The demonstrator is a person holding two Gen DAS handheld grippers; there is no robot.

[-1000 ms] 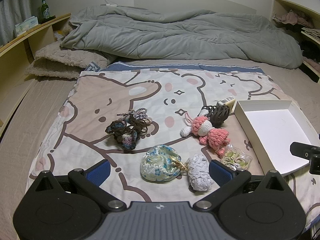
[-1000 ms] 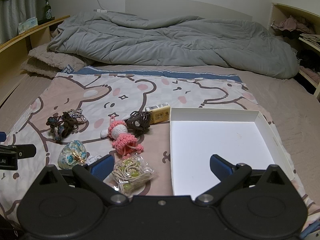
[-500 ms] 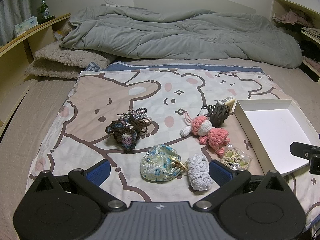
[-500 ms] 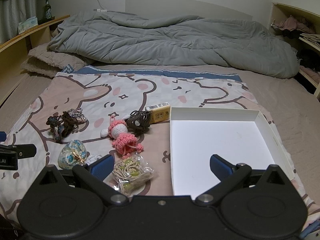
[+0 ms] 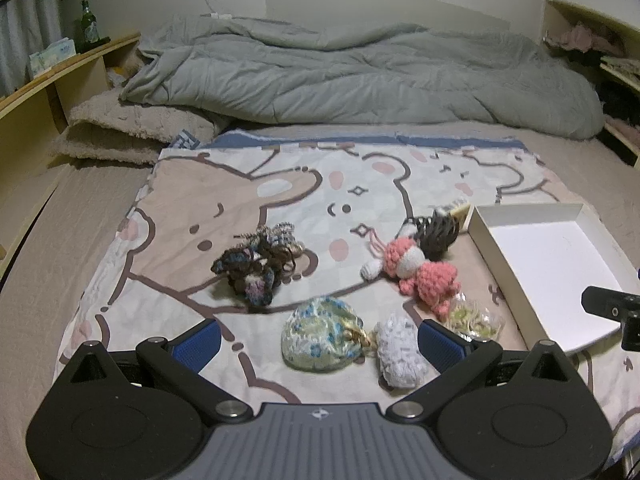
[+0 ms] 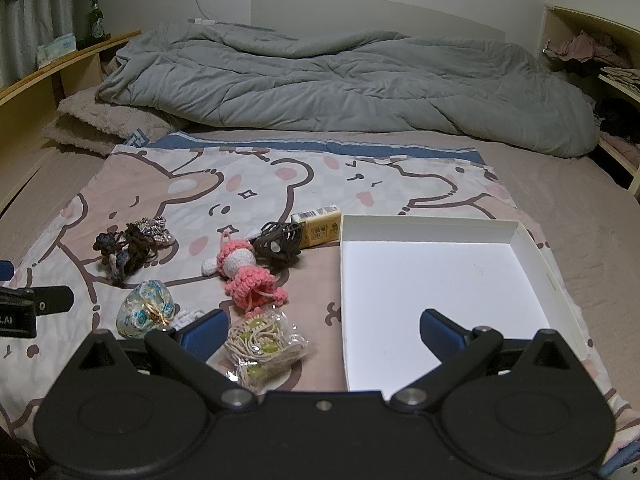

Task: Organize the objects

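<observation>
Small items lie on a bear-print blanket (image 5: 280, 196): a dark yarn bundle (image 5: 252, 264), a floral pouch (image 5: 320, 336), a white knitted piece (image 5: 400, 352), a pink crochet doll (image 5: 416, 268), a dark hair claw (image 5: 438, 232), a bag of hair ties (image 6: 262, 346) and a yellow box (image 6: 320, 228). An open white box (image 6: 440, 280) sits at the right. My left gripper (image 5: 318, 340) is open, low over the pouch. My right gripper (image 6: 322, 332) is open, between the hair-tie bag and the white box.
A rumpled grey duvet (image 5: 360, 80) covers the far end of the bed. A folded beige blanket (image 5: 132, 128) lies at the far left. Wooden shelves stand on both sides, with a green bottle (image 5: 88, 26) on the left one.
The left wrist view has shifted slightly, the objects sitting a little lower and nearer. The right gripper and all objects have stayed put.
</observation>
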